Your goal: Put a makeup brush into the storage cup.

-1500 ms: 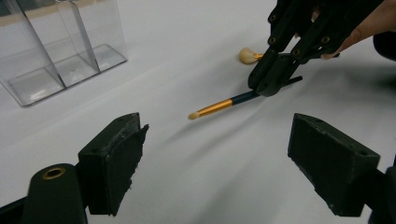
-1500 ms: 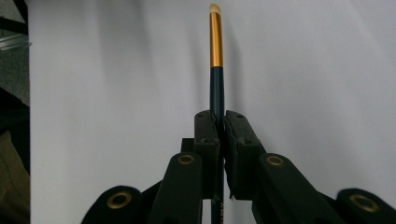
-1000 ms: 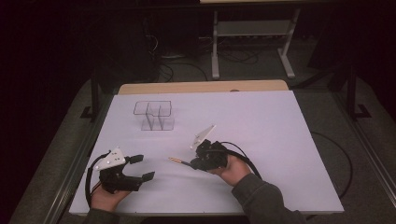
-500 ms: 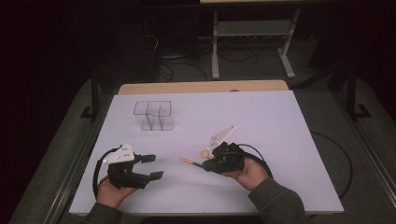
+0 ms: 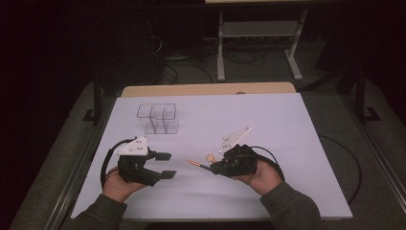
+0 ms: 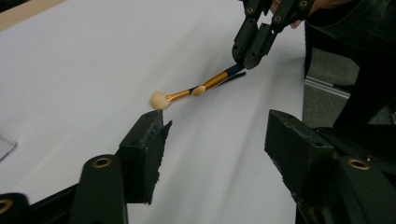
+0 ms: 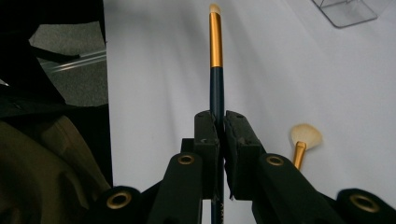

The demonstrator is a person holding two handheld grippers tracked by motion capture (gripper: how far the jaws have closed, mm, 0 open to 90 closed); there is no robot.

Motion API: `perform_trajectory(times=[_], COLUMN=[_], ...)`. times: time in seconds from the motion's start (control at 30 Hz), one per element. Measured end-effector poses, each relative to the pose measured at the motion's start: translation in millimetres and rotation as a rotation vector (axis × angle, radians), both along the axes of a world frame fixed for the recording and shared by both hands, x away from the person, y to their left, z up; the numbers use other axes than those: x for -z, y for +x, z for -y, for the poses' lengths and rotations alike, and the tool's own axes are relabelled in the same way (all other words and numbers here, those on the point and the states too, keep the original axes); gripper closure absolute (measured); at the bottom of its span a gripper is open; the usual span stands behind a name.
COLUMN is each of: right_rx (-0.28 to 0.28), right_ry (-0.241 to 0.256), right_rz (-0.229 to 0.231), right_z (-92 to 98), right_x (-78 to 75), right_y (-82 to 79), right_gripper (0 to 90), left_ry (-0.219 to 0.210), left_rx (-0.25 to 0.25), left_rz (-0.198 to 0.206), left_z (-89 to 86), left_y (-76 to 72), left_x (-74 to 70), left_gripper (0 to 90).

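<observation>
My right gripper (image 5: 216,167) is shut on the dark blue handle of a thin brush (image 7: 215,70) with a gold ferrule and a small pale tip. It holds the brush low over the white table, pointing left. A second brush (image 5: 209,156) with a fluffy round head (image 7: 306,135) lies on the table just beside it. My left gripper (image 5: 165,165) stands open near the front left, its jaws aimed at both brushes and apart from them. From the left gripper view, the fluffy head (image 6: 159,100) lies just past my open left gripper (image 6: 219,140), with the right gripper (image 6: 247,53) beyond.
A clear plastic organizer (image 5: 160,119) with compartments stands at the back left of the white table top (image 5: 268,120); its corner (image 7: 348,11) shows in the right gripper view. Beyond the table is a dark floor with cables and a metal stand (image 5: 258,33).
The right gripper has shifted right with the thin brush, uncovering the second brush's round head. The left gripper has moved forward and right, toward the brushes.
</observation>
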State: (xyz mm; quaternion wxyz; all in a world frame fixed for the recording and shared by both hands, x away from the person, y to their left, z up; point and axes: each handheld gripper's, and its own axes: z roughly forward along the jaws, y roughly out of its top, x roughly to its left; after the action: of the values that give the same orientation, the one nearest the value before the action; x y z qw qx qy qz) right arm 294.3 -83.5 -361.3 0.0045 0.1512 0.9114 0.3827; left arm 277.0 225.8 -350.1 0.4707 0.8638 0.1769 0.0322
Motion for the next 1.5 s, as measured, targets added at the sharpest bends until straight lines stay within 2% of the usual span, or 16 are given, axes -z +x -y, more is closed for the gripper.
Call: perform_trajectory(times=[0.17,0.2,0.33,0.5,1.0,1.13,1.23,1.5], right_rx=[-0.003,-0.015,-0.032,-0.063,-0.122,-0.131,-0.141,-0.16], right_ry=[0.014,0.01,0.023,0.017,0.012,0.014,0.014,0.012], right_rz=[-0.005,0.008,0.0,0.006,0.014,0.007,0.009,0.01], right_z=[4.3,5.1,4.8,0.7,-7.9,-9.7,-10.5,-12.2], right_x=[-1.9,-1.6,-2.7,-0.8,1.4,1.1,0.8,-0.5], right_y=[-2.2,-1.5,-4.7,-5.9,-7.3,-7.8,-7.4,-8.2], right_gripper=[83.2,83.2,83.2,83.2,83.1,83.2,83.2,83.1], left_ry=[0.029,0.028,0.045,0.058,0.061,0.078,0.073,0.066], left_rx=[0.037,0.043,0.072,0.108,0.189,0.205,0.218,0.239], left_rz=[-0.027,-0.036,-0.054,-0.058,-0.089,-0.1,-0.101,-0.133], left_z=[8.4,10.2,17.5,24.2,30.2,32.0,32.6,33.1], left_y=[8.2,9.3,12.5,15.2,17.5,17.0,17.2,19.3], left_x=[0.3,1.4,3.0,3.8,6.2,7.6,7.7,9.2], left_gripper=[42.2,42.8,45.9,48.7,64.5,68.1,71.7,79.3])
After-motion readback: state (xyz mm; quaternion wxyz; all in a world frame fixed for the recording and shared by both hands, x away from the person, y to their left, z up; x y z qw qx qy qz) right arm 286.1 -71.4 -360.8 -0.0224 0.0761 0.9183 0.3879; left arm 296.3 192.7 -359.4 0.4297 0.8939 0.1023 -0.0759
